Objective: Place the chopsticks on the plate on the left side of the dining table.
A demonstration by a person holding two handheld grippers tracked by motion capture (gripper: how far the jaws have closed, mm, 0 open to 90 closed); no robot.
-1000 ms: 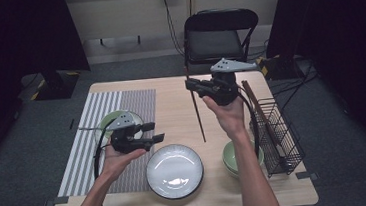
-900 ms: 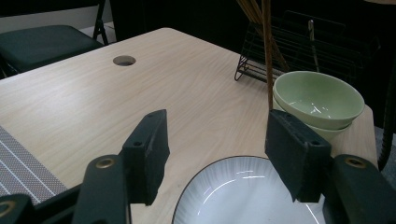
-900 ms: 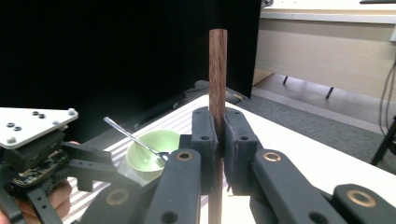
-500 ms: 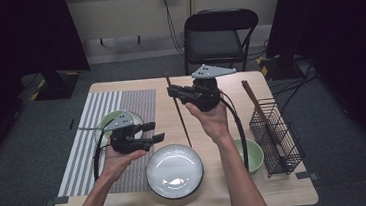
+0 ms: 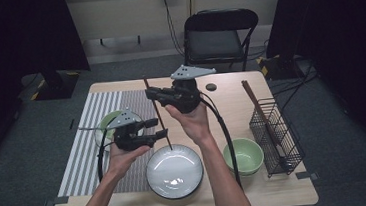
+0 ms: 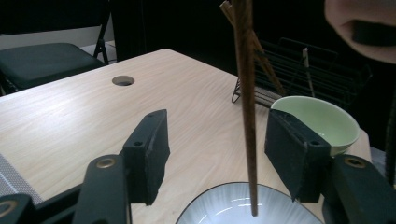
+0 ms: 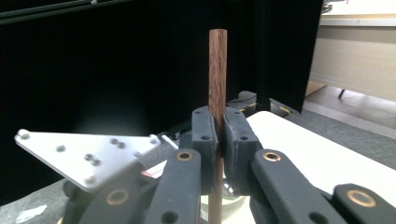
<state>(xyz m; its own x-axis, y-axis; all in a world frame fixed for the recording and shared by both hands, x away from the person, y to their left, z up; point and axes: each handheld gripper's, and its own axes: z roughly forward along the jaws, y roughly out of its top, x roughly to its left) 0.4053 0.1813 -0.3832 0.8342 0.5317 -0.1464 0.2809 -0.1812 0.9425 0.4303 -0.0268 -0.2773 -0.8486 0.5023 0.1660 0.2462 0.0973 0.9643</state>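
My right gripper [image 5: 151, 94] is shut on a brown wooden chopstick [image 5: 163, 126], gripping it near its upper end so that it hangs steeply down. In the right gripper view the pads [image 7: 204, 140] pinch the chopstick [image 7: 217, 70] upright. Its lower tip hangs just above a white plate [image 5: 154, 182] at the table's front. My left gripper [image 5: 153, 127] is open beside it. In the left gripper view the chopstick [image 6: 247, 116] stands between the spread jaws of the left gripper [image 6: 218, 140], close to the right pad [image 6: 292, 156], with a gap to each.
A green bowl [image 5: 243, 155] sits right of the plate, beside a black wire basket [image 5: 274, 135] that holds more chopsticks [image 5: 259, 111]. A second green dish [image 5: 103, 126] lies on the striped mat [image 5: 82, 147] behind my left hand. A black chair [image 5: 220, 34] stands beyond the table.
The right hand has carried the chopstick leftward from near the basket to the left gripper, uncovering the green bowl. The left gripper has stayed in place.
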